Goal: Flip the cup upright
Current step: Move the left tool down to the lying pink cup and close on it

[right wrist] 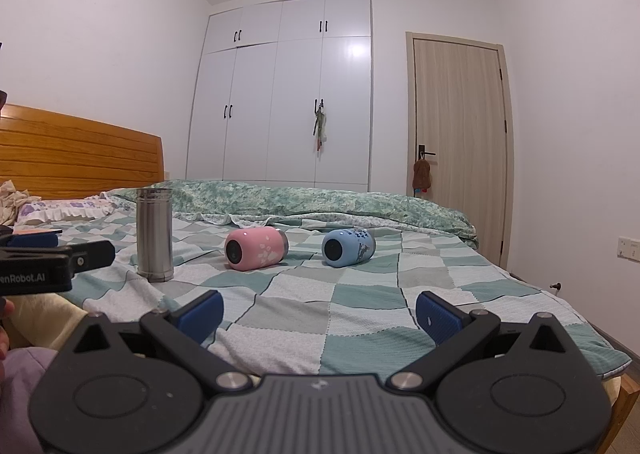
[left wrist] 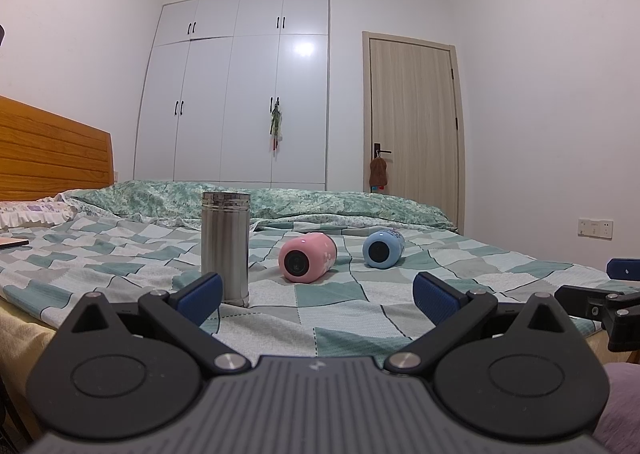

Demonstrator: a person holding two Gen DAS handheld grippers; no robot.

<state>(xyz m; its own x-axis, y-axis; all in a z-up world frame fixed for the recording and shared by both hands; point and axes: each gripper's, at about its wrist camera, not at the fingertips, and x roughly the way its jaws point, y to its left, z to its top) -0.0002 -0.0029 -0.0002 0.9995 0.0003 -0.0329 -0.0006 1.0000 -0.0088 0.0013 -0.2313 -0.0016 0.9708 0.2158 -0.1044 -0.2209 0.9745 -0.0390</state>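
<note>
A pink cup [left wrist: 307,256] [right wrist: 256,247] lies on its side on the checked bedspread, its base toward me. A blue cup [left wrist: 383,248] [right wrist: 348,247] lies on its side to the right of it. A steel cup [left wrist: 225,248] [right wrist: 155,234] stands upright to the left. My left gripper [left wrist: 318,296] is open and empty at the bed's near edge, short of the cups. My right gripper [right wrist: 319,313] is open and empty, also at the near edge. Each gripper shows at the side of the other's view.
The bed [right wrist: 360,318] has a folded green quilt [right wrist: 304,200] along its far side and a wooden headboard [right wrist: 80,154] at the left. A white wardrobe [right wrist: 288,94] and a door [right wrist: 460,122] stand behind.
</note>
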